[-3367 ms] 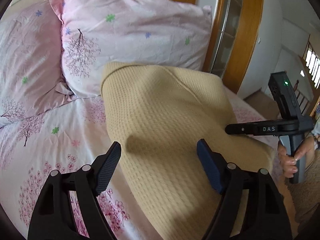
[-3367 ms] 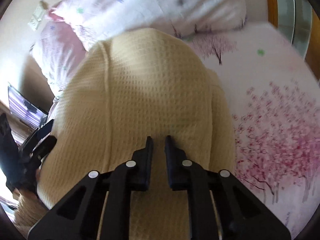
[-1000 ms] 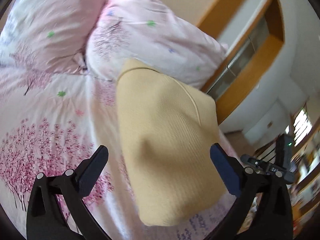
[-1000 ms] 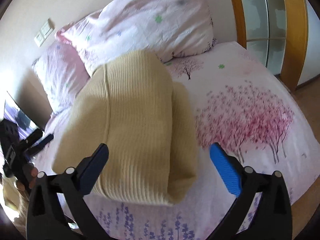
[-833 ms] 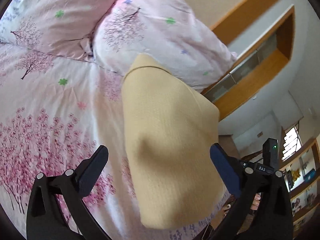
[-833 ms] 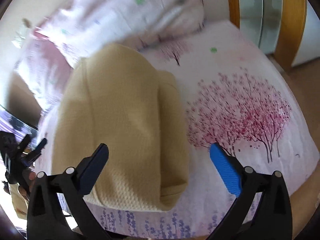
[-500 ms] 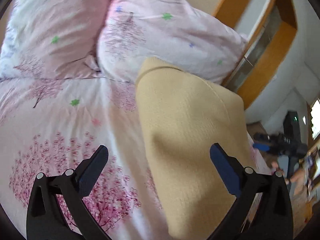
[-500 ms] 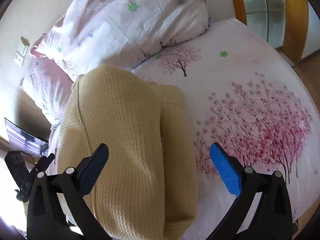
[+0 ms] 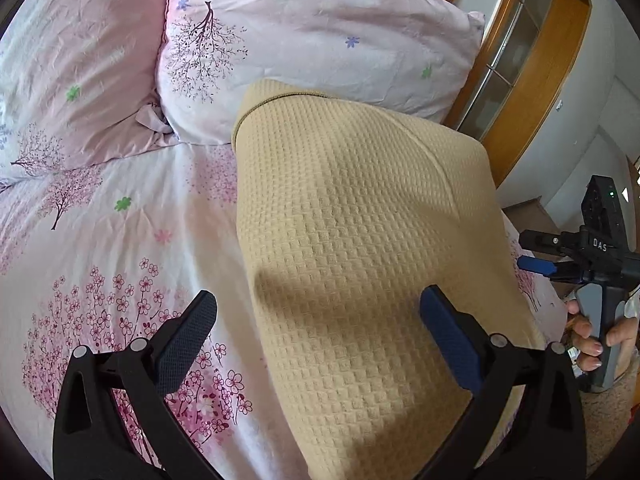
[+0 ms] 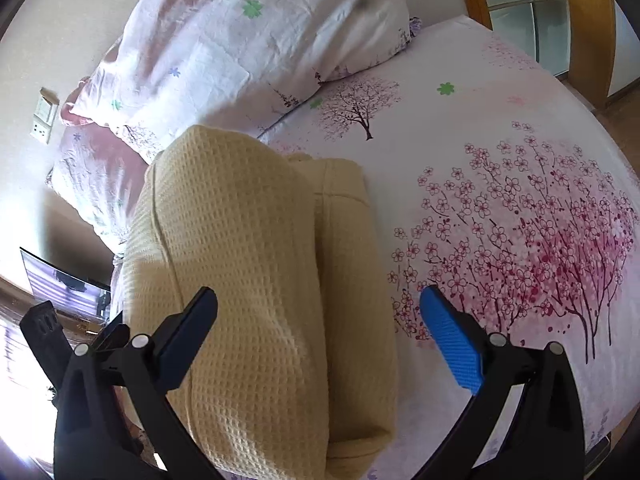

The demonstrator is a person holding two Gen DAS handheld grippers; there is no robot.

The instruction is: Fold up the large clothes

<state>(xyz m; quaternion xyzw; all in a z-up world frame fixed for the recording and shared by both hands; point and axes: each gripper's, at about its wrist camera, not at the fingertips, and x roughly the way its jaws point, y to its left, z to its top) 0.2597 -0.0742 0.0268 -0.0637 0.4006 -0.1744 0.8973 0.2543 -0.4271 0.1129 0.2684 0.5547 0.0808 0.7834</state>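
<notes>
A beige waffle-knit garment (image 9: 352,240) lies folded into a thick stack on the bed, its far end against a pillow. It also shows in the right wrist view (image 10: 256,280), with a narrower folded layer along its right side. My left gripper (image 9: 318,320) is open and empty, hovering over the garment's near left part. My right gripper (image 10: 318,320) is open and empty above the garment's near end. The right gripper also shows at the right edge of the left wrist view (image 9: 576,256), held in a hand.
The bed sheet (image 10: 500,200) is white with pink blossom trees. Two pink floral pillows (image 9: 300,40) lie at the head of the bed. A wooden-framed glass door (image 10: 536,12) stands beyond the bed. A screen (image 10: 64,284) stands at the left.
My right gripper went from shut over the garment to open. Both grippers pulled back and up, then came closer over the folded garment. The garment has stayed in place.
</notes>
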